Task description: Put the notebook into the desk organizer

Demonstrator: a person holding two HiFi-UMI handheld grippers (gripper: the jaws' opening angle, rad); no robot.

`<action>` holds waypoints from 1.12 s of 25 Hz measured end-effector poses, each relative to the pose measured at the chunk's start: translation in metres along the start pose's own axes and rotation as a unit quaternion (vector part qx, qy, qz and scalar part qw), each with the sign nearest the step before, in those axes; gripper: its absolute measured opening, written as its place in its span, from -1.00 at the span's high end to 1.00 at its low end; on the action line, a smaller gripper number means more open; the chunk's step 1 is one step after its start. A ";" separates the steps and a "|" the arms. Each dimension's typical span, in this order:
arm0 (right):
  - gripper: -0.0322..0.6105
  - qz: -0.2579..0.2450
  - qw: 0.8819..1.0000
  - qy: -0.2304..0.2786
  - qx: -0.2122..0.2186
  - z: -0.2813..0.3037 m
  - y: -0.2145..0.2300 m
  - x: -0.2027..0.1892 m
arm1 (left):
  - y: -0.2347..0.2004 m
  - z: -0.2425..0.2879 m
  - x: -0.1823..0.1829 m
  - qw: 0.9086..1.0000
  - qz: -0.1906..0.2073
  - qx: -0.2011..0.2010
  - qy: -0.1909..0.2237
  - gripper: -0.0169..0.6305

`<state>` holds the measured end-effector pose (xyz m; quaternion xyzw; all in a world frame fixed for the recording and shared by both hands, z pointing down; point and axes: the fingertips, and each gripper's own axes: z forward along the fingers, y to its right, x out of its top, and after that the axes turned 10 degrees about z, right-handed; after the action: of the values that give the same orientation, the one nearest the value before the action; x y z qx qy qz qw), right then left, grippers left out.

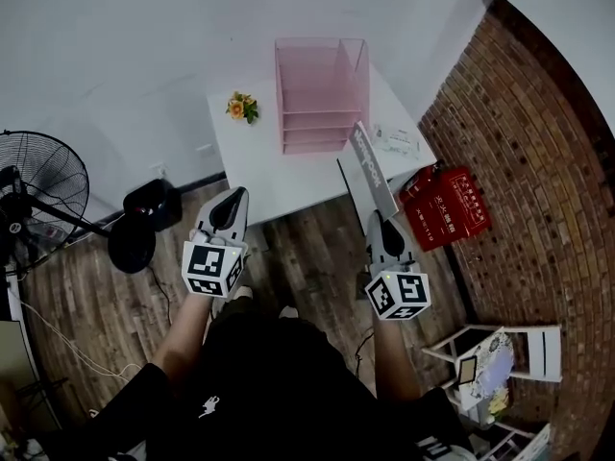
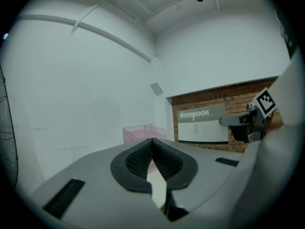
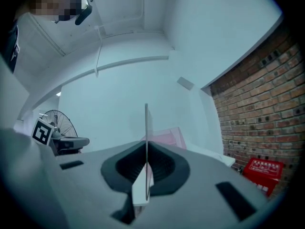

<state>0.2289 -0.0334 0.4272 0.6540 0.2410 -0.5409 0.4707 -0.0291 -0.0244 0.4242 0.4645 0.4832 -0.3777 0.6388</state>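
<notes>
Your right gripper [image 1: 383,223] is clenched on the notebook [image 1: 373,169]. It grips the near end, and the book stands on edge, reaching out ahead of the jaws towards the near right corner of the white table [image 1: 259,176]. Seen along the right gripper, the notebook shows only as a thin upright edge pinched between the two pads. Your left gripper [image 1: 233,196] hangs off the near left side of the table with its jaws pressed together on nothing. The pink desk organizer [image 1: 322,89] sits at the far edge of the table, well apart from the notebook. A small potted flower [image 1: 241,107] stands to its left. A fan [image 1: 38,176] stands on the floor at far left, and a red box [image 1: 452,205] lies by the brick wall on the right.
</notes>
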 end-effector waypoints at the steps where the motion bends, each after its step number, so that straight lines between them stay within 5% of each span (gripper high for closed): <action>1: 0.87 0.003 1.000 -0.001 0.001 0.002 0.001 -0.001 | 0.000 0.001 -0.001 1.000 0.001 0.001 -0.003 0.94; 28: 0.87 -0.003 0.999 0.009 -0.046 0.118 0.008 0.014 | -0.062 0.135 -0.013 0.998 -0.017 -0.067 0.006 0.94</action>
<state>0.1831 -0.1427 0.4198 0.6361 0.2719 -0.5245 0.4964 -0.0545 -0.1707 0.4358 0.4148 0.5186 -0.3524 0.6594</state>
